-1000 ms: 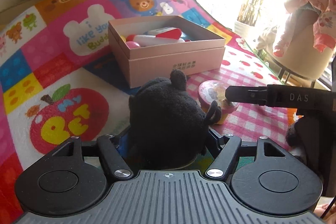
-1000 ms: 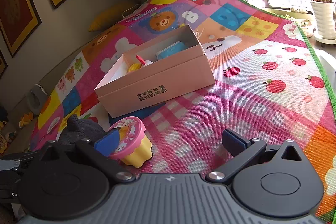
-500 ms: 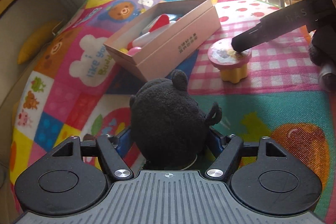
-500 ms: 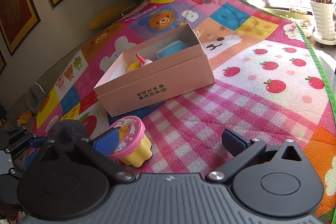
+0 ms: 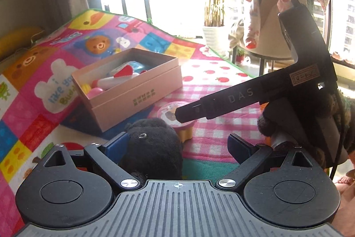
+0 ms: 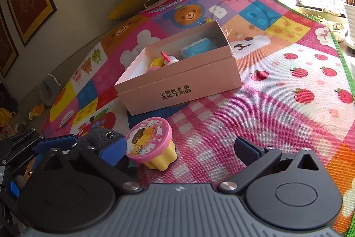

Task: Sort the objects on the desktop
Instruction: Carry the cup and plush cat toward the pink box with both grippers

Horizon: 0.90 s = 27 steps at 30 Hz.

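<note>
The play mat, a patchwork of bears, apples and pink check, fills most of both views and serves as the work surface. On it, in the upper middle of the right wrist view, sits the open pink box, already holding a blue item, a yellow one and a white-and-red one, so it is probably the sorting bin. The left gripper has its jaws spread wide; the black plush toy lies against the left finger at lower centre, touching nothing on the other side, so it looks released rather than gripped, though I cannot tell whether it rests on the mat. The right gripper is likewise spread, its fingers straddling the pink-lidded yellow cup at lower centre, which stands upright on the mat just in front of the box. That stance suits closing on the cup next.
</note>
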Each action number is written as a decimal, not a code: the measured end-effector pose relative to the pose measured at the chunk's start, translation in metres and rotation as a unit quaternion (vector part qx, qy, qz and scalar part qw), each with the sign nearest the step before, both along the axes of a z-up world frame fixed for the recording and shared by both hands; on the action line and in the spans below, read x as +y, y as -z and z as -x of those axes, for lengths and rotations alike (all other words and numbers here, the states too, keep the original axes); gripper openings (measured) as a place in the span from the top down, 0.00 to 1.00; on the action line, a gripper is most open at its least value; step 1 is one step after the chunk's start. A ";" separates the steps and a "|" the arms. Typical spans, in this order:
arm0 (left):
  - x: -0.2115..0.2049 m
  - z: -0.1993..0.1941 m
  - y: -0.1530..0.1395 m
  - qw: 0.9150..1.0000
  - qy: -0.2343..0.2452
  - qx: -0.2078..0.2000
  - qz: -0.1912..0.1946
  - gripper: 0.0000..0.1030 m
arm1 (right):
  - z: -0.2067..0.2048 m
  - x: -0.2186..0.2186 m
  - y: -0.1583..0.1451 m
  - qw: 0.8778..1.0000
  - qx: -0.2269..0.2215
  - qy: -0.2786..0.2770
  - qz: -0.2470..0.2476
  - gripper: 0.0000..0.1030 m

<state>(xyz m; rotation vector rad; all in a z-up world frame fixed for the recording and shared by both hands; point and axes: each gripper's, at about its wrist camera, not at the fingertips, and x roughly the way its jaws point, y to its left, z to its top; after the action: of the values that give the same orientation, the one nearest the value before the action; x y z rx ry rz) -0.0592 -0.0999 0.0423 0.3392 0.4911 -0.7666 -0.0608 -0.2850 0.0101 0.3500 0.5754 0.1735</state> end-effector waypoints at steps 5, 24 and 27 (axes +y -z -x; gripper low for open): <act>0.000 -0.002 0.001 1.000 0.003 0.001 0.009 0.03 | -0.007 0.026 -0.021 0.996 -0.030 -0.047 0.063 0.00; 0.006 -0.021 0.029 0.996 -0.075 0.034 0.013 0.03 | -0.012 0.033 -0.024 0.988 -0.038 -0.037 0.142 0.00; 0.006 -0.027 0.029 0.995 -0.087 0.032 0.023 0.15 | 0.000 0.025 -0.033 0.988 -0.057 -0.039 0.141 0.00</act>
<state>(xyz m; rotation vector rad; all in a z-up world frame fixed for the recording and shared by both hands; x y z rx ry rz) -0.0323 -0.0941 0.0130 0.2264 0.5548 -0.6191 -0.0604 -0.2603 0.0428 0.0430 0.4919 0.1832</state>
